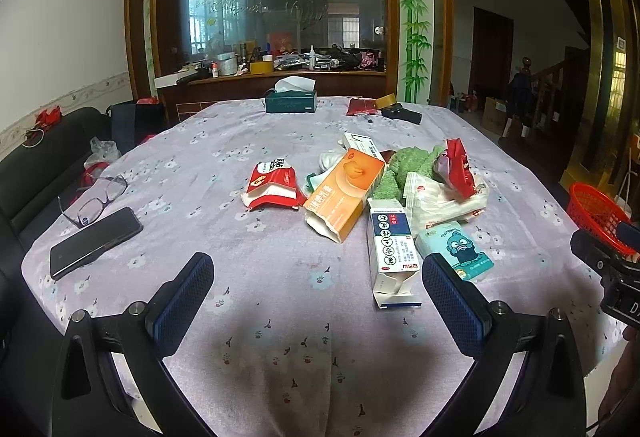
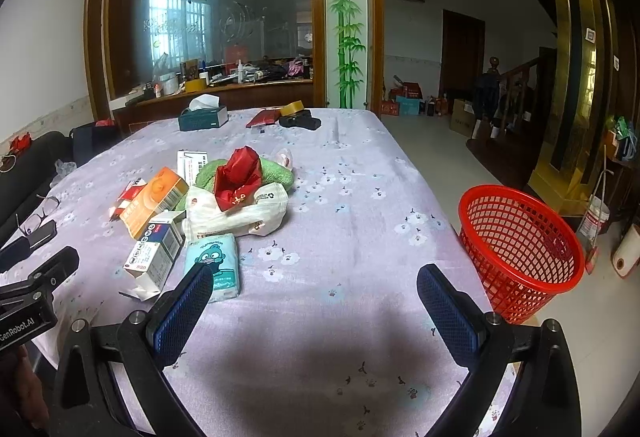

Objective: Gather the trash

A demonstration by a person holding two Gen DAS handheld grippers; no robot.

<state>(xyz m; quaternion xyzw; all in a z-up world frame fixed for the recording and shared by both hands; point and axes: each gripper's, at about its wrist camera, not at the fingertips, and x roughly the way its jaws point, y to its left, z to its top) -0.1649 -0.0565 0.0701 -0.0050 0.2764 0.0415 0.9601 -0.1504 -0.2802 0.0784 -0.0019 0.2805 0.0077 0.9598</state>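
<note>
A heap of trash lies mid-table: an orange carton (image 1: 344, 193) (image 2: 154, 203), a white and blue box (image 1: 392, 251) (image 2: 154, 251), a red and white wrapper (image 1: 274, 185), a crumpled red packet (image 1: 458, 163) (image 2: 236, 179), a white plastic bag (image 1: 440, 201) (image 2: 236, 213), a teal tissue pack (image 1: 456, 249) (image 2: 218, 267) and a green cloth (image 1: 408, 167) (image 2: 246, 169). My left gripper (image 1: 318, 277) is open above the cloth-covered table, just short of the heap. My right gripper (image 2: 314, 289) is open too, to the right of the tissue pack. A red mesh basket (image 2: 520, 249) (image 1: 596, 213) stands off the table's right edge.
A phone (image 1: 94, 241) and glasses (image 1: 96, 199) lie at the table's left. A tissue box (image 1: 291, 99) (image 2: 203, 116), tape roll (image 2: 291, 108) and dark items sit at the far edge. A black sofa (image 1: 48, 149) runs along the left. Floor clutter lies beyond the basket.
</note>
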